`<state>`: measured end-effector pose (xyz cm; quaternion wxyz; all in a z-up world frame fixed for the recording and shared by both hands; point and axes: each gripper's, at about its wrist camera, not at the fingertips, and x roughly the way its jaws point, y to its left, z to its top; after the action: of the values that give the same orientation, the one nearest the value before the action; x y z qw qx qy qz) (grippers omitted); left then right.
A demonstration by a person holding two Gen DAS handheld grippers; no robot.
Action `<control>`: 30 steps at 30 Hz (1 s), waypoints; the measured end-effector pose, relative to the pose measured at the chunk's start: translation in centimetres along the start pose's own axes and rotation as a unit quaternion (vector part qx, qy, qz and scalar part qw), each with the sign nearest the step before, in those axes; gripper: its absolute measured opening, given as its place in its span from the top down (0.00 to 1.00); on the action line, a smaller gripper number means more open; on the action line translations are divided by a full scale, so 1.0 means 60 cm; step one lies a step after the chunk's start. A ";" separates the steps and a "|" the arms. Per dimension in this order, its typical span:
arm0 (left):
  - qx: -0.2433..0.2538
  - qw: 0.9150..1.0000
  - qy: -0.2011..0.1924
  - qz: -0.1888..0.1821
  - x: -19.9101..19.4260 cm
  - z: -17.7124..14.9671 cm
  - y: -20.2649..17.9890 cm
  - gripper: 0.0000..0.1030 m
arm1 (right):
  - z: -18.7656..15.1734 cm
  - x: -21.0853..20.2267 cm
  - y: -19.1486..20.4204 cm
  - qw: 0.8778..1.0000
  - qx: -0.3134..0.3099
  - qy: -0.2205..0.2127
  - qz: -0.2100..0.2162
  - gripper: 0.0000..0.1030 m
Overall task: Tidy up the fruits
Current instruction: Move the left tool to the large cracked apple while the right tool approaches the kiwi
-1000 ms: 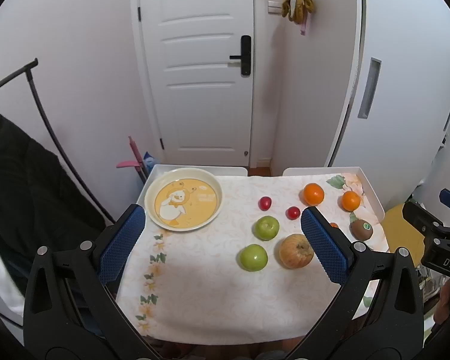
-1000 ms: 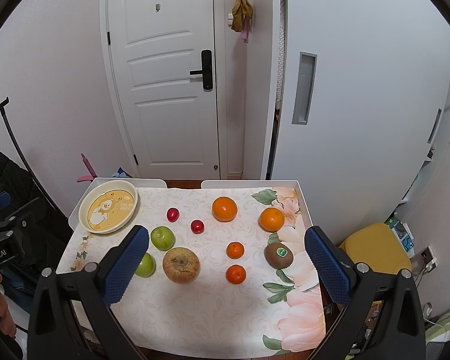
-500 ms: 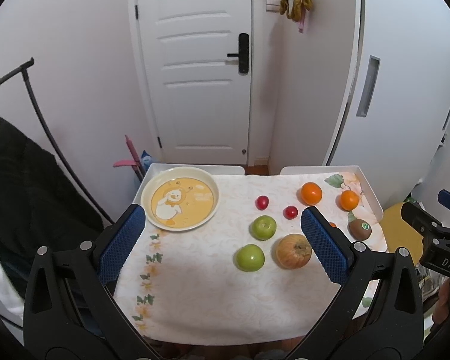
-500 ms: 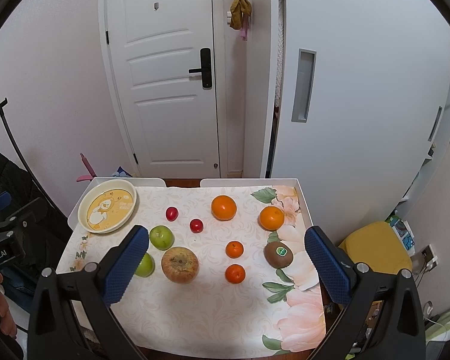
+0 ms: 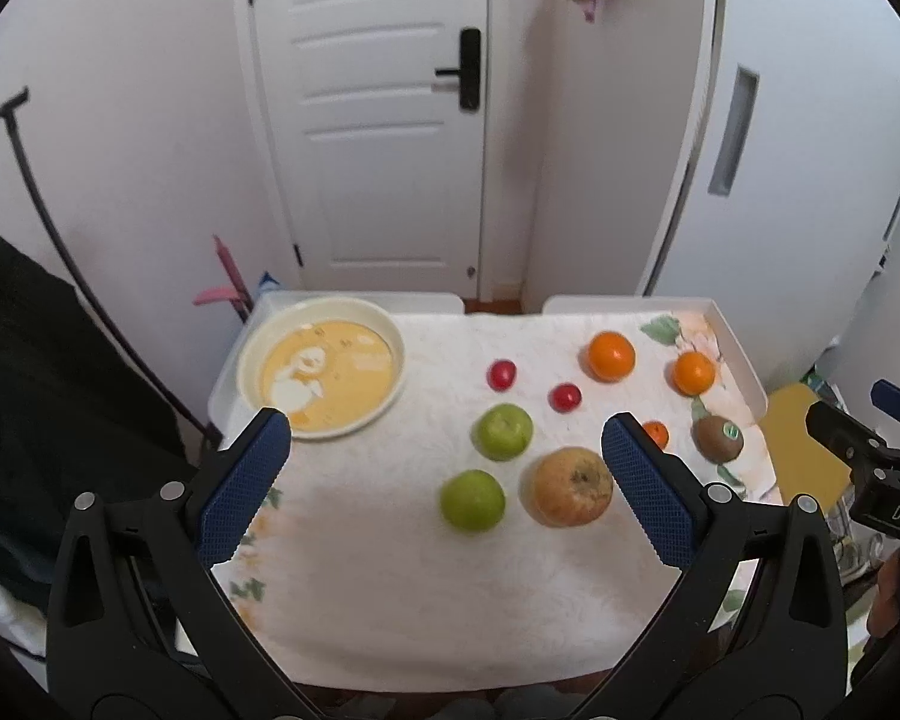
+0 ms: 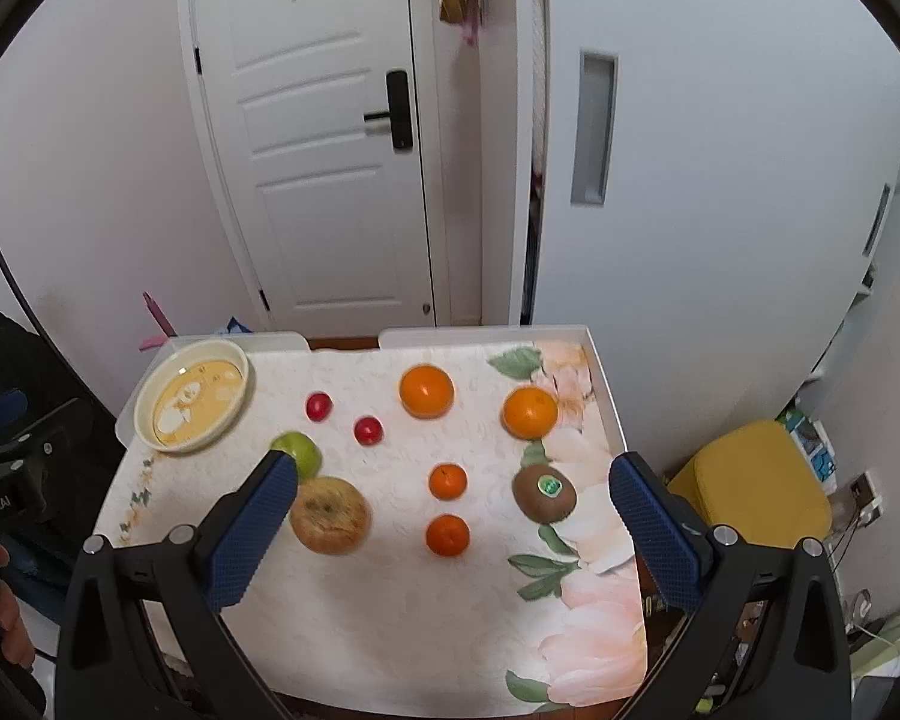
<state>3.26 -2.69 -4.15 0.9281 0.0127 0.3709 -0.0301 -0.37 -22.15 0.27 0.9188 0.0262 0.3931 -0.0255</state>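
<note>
Fruits lie loose on a flowered tablecloth [image 5: 390, 570]: two green apples [image 5: 473, 500] [image 5: 503, 431], a russet apple [image 5: 571, 485], two small red fruits [image 5: 501, 374], two large oranges [image 6: 426, 390] [image 6: 530, 412], two small mandarins [image 6: 448, 480] [image 6: 447, 535] and a kiwi [image 6: 544, 492] with a sticker. A cream plate [image 5: 321, 366] with a duck print sits empty at the far left. My left gripper [image 5: 447, 456] is open above the table's near side. My right gripper [image 6: 453, 498] is open above the mandarins, holding nothing.
The table has a raised white rim [image 6: 606, 396]. A white door [image 5: 378, 120] and a white cabinet [image 6: 720, 180] stand behind it. A dark garment on a rack [image 5: 36, 372] is at the left, a yellow stool [image 6: 756, 486] at the right.
Both grippers have moved slightly forward and down toward the table; the fruits appear larger. Nothing on the table has moved, and both grippers stay open.
</note>
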 end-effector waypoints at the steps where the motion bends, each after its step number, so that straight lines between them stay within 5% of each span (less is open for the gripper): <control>1: 0.003 1.000 0.005 -0.003 0.012 -0.006 -0.006 0.00 | -0.003 0.008 -0.005 1.000 0.000 0.005 0.002 0.00; 16: 0.061 0.996 0.042 -0.051 0.176 -0.123 -0.115 0.00 | -0.080 0.172 -0.096 0.997 -0.045 0.056 0.019 0.00; 30: 0.109 0.992 0.055 -0.044 0.262 -0.164 -0.180 0.00 | -0.115 0.281 -0.134 0.994 -0.079 0.060 0.044 0.00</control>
<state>7.17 -13.71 -22.15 0.8973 0.0990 0.4158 -0.1102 5.76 -30.16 -16.89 0.8931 -0.0281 0.4464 0.0481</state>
